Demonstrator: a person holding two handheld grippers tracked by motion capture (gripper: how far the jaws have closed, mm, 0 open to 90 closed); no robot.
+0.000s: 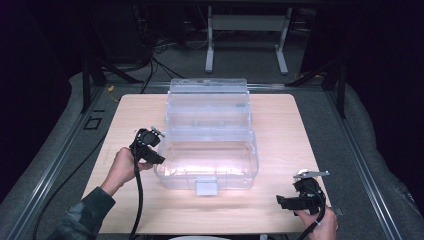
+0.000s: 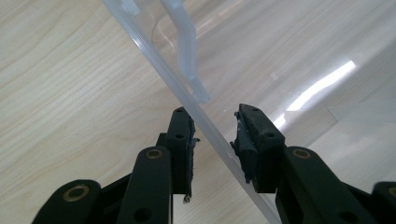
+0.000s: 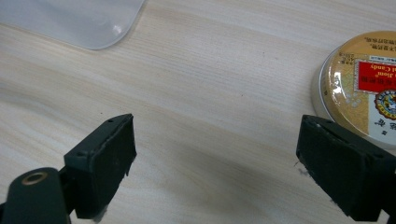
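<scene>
A clear plastic box point(image 1: 209, 150) with stepped tiers stands open in the middle of the wooden table point(image 1: 280, 120). My left gripper point(image 1: 158, 158) is at the box's left wall. In the left gripper view the clear wall point(image 2: 163, 70) runs between the jaws of my left gripper point(image 2: 212, 114), which stand a little apart on either side of it, open. My right gripper point(image 1: 286, 202) hovers over the table's front right. In the right gripper view my right gripper point(image 3: 219, 123) is wide open over bare wood. A round gold tin with a red label point(image 3: 362, 88) lies just beyond its right jaw.
A white latch point(image 1: 206, 187) sits on the box's front wall. A rounded corner of clear plastic point(image 3: 74, 21) shows ahead of the right gripper. Metal rails and grey padding point(image 1: 55, 165) border the table, with a stand's legs point(image 1: 245, 45) and cables behind it.
</scene>
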